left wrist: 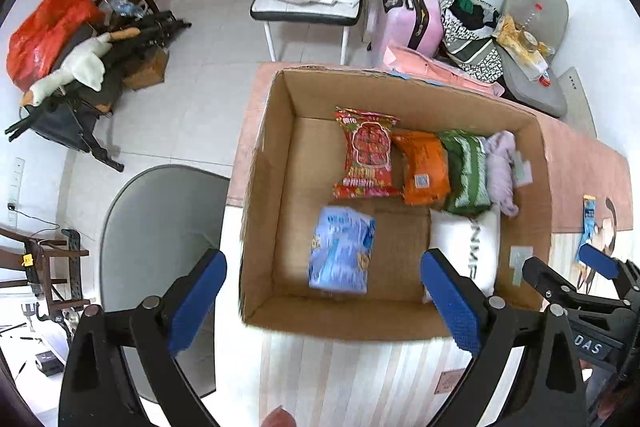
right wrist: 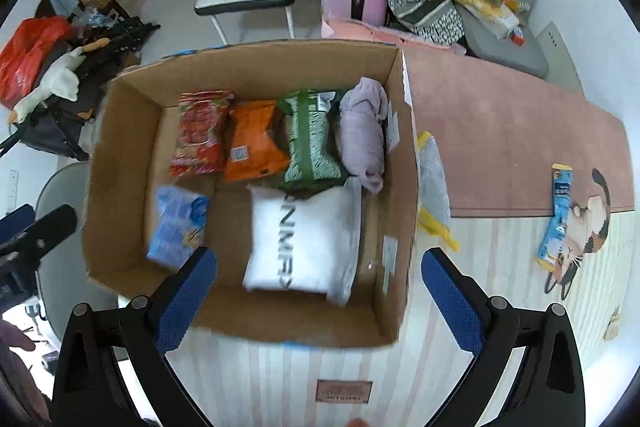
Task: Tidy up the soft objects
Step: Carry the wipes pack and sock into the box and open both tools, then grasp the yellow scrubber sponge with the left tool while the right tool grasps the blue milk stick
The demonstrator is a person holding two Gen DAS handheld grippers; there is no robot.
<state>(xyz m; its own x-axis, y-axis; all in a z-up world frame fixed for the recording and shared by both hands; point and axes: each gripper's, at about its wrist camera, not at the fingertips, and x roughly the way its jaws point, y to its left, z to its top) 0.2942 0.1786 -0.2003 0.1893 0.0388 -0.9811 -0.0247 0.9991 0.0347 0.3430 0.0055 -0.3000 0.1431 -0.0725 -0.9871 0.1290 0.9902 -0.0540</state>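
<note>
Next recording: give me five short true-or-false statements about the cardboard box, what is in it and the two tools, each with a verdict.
1. The left tool holds the light blue snack packet. False: its fingers are spread and empty; the packet lies in the brown cardboard box.
2. The right tool is open. True.
3. The white pillow-like pack with grey lettering lies in the box. True.
4. The orange packet lies between the red packet and the green packet. True.
5. The long blue sachet is in the box. False: it lies on the table, right of the box.
</note>
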